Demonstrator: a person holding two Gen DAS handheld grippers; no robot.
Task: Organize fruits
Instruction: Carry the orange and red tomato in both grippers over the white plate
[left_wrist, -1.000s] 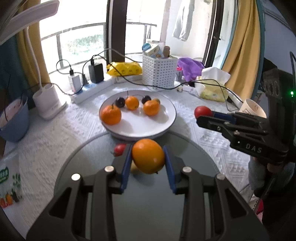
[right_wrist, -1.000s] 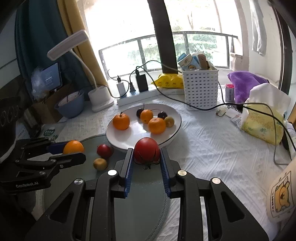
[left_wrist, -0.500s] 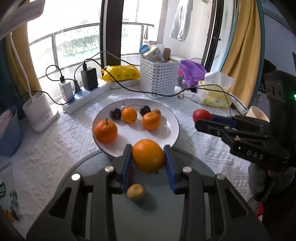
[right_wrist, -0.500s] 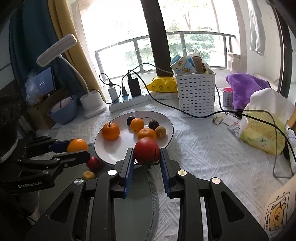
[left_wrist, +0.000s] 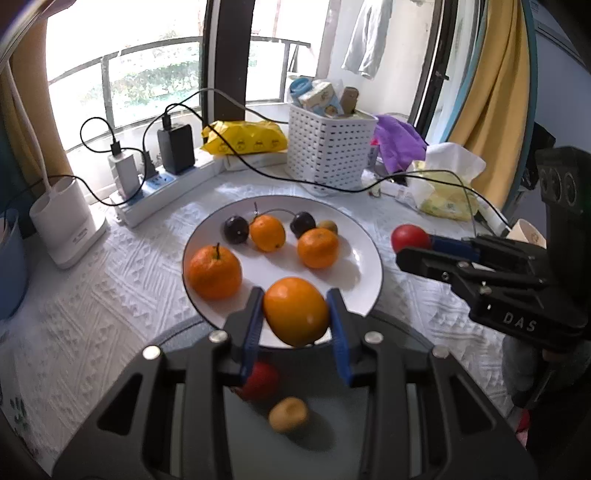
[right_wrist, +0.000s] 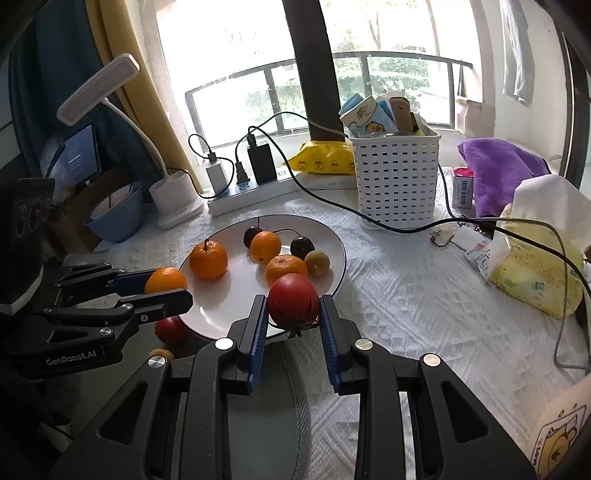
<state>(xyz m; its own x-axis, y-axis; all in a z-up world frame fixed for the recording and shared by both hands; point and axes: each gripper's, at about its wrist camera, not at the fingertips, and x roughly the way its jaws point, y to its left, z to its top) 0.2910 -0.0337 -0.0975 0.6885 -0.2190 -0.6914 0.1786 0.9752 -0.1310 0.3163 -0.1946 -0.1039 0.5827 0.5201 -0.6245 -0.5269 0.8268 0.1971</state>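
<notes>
My left gripper (left_wrist: 295, 314) is shut on an orange (left_wrist: 295, 311) and holds it over the near rim of the white plate (left_wrist: 364, 242). My right gripper (right_wrist: 293, 314) is shut on a red tomato (right_wrist: 293, 300) at the plate's near right rim (right_wrist: 338, 240). The plate holds three oranges, two dark cherries and a small yellowish fruit (right_wrist: 317, 263). A red fruit (left_wrist: 260, 382) and a small brown fruit (left_wrist: 288, 414) lie on the dark glass mat (left_wrist: 388, 413) below my left gripper.
A white basket (right_wrist: 393, 177), power strip with chargers (right_wrist: 251, 188), black cable (right_wrist: 406, 225), white lamp base (right_wrist: 175, 201), blue bowl (right_wrist: 114, 214), tissue pack (right_wrist: 535, 266) and purple cloth (right_wrist: 498, 166) surround the plate on the white tablecloth.
Both grippers have moved forward toward the plate with their fruit. The orange now hangs over the plate's near rim, and the tomato has reached its right rim.
</notes>
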